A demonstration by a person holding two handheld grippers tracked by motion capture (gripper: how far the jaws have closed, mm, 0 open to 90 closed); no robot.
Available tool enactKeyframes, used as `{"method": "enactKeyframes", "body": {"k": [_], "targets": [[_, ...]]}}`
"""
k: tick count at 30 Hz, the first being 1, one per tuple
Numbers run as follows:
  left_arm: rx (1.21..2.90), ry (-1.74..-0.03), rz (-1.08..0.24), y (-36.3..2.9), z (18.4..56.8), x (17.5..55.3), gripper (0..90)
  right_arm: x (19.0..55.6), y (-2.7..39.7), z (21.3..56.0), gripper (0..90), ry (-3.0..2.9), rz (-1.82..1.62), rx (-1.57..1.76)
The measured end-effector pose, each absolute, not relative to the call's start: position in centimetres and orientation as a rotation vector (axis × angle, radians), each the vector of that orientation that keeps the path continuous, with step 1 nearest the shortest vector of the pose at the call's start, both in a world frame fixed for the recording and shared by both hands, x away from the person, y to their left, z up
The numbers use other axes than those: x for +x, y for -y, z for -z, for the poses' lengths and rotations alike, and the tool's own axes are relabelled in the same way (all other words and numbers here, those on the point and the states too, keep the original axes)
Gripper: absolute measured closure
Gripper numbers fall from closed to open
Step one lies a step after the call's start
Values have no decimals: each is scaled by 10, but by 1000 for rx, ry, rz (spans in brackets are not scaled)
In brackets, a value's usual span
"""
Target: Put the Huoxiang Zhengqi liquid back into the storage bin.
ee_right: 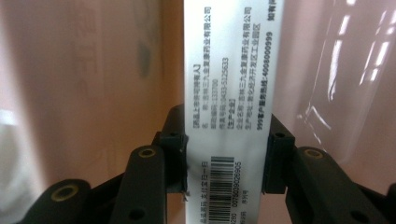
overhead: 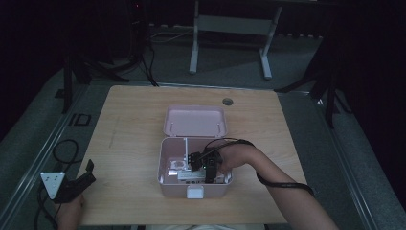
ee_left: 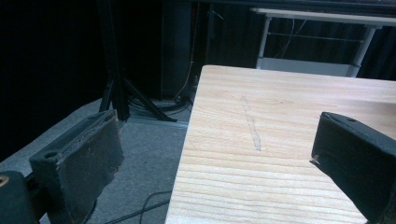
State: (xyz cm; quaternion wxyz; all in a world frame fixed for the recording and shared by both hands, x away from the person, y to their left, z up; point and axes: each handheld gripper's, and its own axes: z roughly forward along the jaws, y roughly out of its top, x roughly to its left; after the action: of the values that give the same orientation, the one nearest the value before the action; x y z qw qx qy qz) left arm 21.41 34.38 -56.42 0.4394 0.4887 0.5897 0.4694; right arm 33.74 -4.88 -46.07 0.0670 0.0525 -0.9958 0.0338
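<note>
A pink plastic box [overhead: 165, 182] stands open in the middle of the table, its lid [overhead: 194, 120] tipped back. My right gripper [overhead: 198, 165] reaches down into the box. In the right gripper view it [ee_right: 226, 161] is shut on a white medicine carton [ee_right: 229, 84] with black print and a barcode, both pads pressed against its sides, the pink box wall [ee_right: 84, 70] close behind. White items [overhead: 179, 167] lie inside the box. My left gripper [overhead: 79, 184] rests at the table's front left corner; in its own view it [ee_left: 210, 154] stands open, with bare wood between its jaws.
The wooden table [overhead: 134, 120] has a small round grommet [overhead: 227, 101] near its far edge. A pale scuff line [ee_left: 251, 123] marks the wood ahead of the left gripper. A white desk frame [overhead: 230, 28] and dark stands rise beyond the table, on grey floor.
</note>
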Motion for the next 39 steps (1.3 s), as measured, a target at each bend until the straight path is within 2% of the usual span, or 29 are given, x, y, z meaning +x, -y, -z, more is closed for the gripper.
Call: {"method": "enactKeyframes", "body": {"k": [7,20,31,34,39], "targets": [[1214,-1465,-1166,-344,564,214,21,337,50,459,548,2989,-100,166],[1215,-1466,-1166,-344,564,214,21,342,66,433,463,2993,-37,117],[1216,-1467,-1167,-344,564,214,21,349,87,389,268,3094,246,38],[1211,-1466,-1166,-344,564,214,21,352,95,383,162,3067,349,6],[1217,-1469,-1168,-344,564,214,21,356,108,375,126,3060,462,5]]}}
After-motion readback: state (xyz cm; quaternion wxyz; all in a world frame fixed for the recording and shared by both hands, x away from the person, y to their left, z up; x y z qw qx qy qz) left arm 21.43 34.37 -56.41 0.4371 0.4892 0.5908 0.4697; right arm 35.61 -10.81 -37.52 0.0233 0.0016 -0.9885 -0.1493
